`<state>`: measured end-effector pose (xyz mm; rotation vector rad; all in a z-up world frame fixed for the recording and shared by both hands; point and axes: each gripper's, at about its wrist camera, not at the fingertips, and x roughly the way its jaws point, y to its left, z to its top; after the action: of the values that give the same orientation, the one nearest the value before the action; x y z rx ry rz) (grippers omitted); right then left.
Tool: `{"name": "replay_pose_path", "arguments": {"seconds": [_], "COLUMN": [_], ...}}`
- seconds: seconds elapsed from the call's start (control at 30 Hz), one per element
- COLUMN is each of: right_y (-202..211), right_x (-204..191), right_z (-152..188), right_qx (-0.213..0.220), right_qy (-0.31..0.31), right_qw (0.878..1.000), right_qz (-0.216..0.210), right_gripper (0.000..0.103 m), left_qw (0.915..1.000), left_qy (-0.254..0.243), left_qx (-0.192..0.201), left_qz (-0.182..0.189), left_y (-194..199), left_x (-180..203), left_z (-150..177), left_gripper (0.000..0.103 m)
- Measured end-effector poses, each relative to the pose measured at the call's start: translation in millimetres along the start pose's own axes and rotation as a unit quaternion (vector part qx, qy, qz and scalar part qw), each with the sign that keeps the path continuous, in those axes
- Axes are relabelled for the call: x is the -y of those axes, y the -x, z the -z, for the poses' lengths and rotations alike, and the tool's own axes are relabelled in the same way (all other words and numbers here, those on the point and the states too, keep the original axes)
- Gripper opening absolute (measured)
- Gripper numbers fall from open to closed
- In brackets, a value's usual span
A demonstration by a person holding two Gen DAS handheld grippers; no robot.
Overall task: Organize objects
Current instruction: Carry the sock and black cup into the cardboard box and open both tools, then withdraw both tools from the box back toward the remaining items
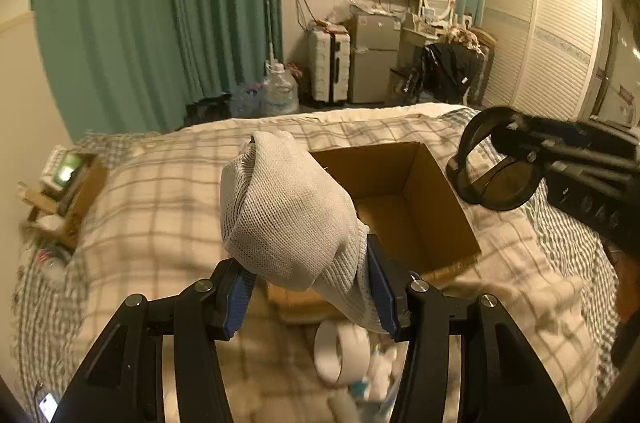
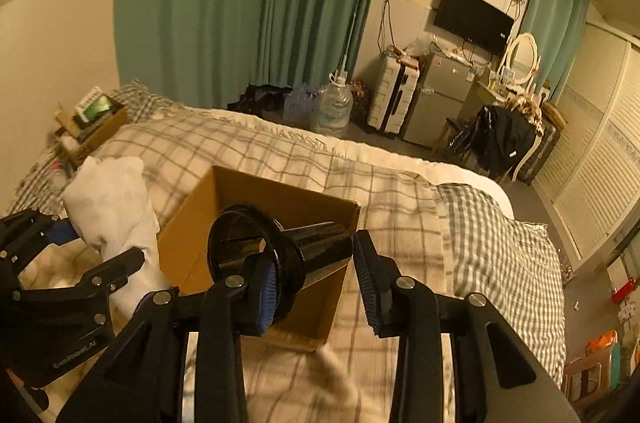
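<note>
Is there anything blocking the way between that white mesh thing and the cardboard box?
Nothing visible does. The white mesh cloth, held in the left gripper, hangs just beside the open cardboard box, whose inside looks bare. The right gripper brings a black funnel-like piece toward the same opening.

The sock [image 1: 288, 211] hides the box's [image 1: 420, 207] near-left corner. Small items beside the tape roll [image 1: 340, 351] are blurred beyond telling. The funnel's [image 2: 280, 247] tip is hidden behind its own rim.

White mesh sock [image 1: 292, 215]; glossy black funnel [image 2: 280, 251]; plain brown cardboard box [image 1: 416, 207]; cream-and-grey checked blanket [image 2: 400, 203]; green curtains [image 1: 160, 15].
</note>
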<state>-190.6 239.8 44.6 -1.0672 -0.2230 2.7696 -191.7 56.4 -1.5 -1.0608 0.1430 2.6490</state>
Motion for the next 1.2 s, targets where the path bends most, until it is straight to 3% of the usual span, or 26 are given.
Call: {"name": "replay_pose_path", "arguments": {"seconds": [0.17, 0.33, 0.43, 0.53, 0.63, 0.77, 1.0, 1.2], "right_y": [-64.0, -100.3, -112.1, -109.8, -94.0, -54.6, 49.1, 105.7], "right_x": [5.4, 5.9, 6.8, 9.9, 11.2, 9.9, 6.7, -18.7], "right_z": [-2.5, 8.8, 17.7, 22.8, 22.5, 20.6, 15.4, 33.1], "right_qx": [-0.039, -0.057, -0.067, -0.070, -0.067, -0.057, 0.010, 0.035], "right_qy": [0.000, -0.008, -0.010, -0.018, -0.017, -0.005, -0.003, 0.008], "right_qw": [0.999, 0.998, 0.997, 0.997, 0.997, 0.998, 1.000, 0.999], "right_qz": [-0.007, -0.021, -0.041, -0.041, -0.039, -0.019, -0.001, -0.012], "right_gripper": [0.034, 0.034, 0.035, 0.068, 0.072, 0.078, 0.090, 0.091], "left_qw": [0.9997, 0.9987, 0.9969, 0.9961, 0.9960, 0.9968, 0.9988, 0.9977], "left_qy": [-0.005, -0.001, -0.007, -0.007, -0.008, 0.003, 0.013, 0.003], "left_qx": [-0.025, -0.050, -0.078, -0.088, -0.088, -0.078, -0.014, 0.018], "left_qz": [0.003, 0.007, 0.008, -0.001, -0.015, -0.019, -0.045, -0.065], "left_y": [-55.3, -92.4, -107.9, -110.4, -99.0, -67.5, 18.7, 71.6], "left_x": [5.8, 9.1, 12.9, 10.0, 7.0, -6.8, -38.1, -63.7], "left_z": [-15.7, -15.4, -11.3, -4.0, 3.8, 7.5, 10.8, 38.9], "left_gripper": [0.053, 0.053, 0.063, 0.075, 0.087, 0.090, 0.103, 0.103]}}
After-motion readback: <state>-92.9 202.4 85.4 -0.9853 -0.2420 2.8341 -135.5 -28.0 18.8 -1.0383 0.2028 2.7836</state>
